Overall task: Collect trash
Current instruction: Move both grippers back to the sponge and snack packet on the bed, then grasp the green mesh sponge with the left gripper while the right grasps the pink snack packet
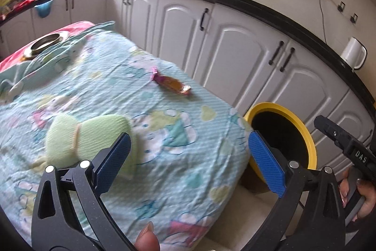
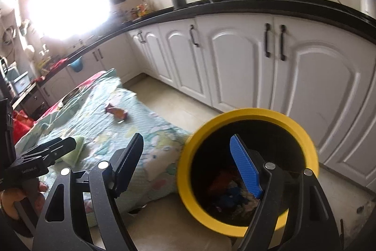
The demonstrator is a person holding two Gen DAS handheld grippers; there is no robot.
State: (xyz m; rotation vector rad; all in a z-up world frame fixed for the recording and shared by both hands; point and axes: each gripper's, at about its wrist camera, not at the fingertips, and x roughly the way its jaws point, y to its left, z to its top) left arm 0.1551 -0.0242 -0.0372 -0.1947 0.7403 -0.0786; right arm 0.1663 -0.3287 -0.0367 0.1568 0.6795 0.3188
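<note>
The wrapper lay ahead of the empty, spread left gripper, long axis slanting rightward; the right gripper, also spread and empty, was farther.

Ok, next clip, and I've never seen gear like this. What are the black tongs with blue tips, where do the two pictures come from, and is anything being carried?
There is no robot here. A person holds a hand-squeezed gripper in each hand, and a wide-angle camera on each one looks out along its two fingers.

One picture comes from the left gripper, which is over a table covered by a cartoon-print cloth. On the cloth lie a candy wrapper, a pale green sponge and, at the far end, a metal bowl.

The other comes from the right gripper, which is at a yellow-rimmed bin that stands beside the table and has scraps inside.

Both grippers are open and carry nothing.
</note>
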